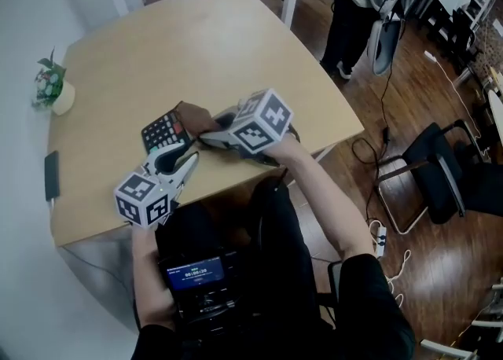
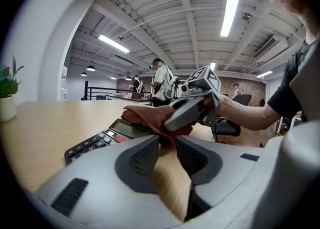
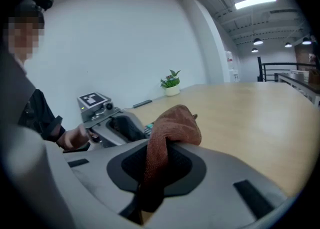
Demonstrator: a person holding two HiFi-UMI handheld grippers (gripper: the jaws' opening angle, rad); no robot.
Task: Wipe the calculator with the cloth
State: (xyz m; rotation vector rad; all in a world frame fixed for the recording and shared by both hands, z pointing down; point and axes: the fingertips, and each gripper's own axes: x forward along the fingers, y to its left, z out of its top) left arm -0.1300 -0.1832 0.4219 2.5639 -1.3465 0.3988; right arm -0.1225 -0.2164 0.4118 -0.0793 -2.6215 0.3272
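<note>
A black calculator (image 1: 161, 132) lies flat on the wooden table (image 1: 196, 44), close to the near edge. A brown cloth (image 1: 196, 118) rests on its right end, bunched over the display. My right gripper (image 1: 208, 137) comes in from the right and is shut on that cloth (image 3: 172, 123), which sticks up between its jaws (image 3: 162, 148). My left gripper (image 1: 185, 160) sits just in front of the calculator (image 2: 95, 140), which lies to the left of its jaws. Its jaws (image 2: 167, 144) stand partly apart with only bare table between them.
A small potted plant (image 1: 51, 87) and a dark phone (image 1: 52, 175) sit by the table's left edge. A black chair (image 1: 440, 170) and cables are on the floor to the right. A person (image 1: 354, 5) stands beyond the table's far right corner.
</note>
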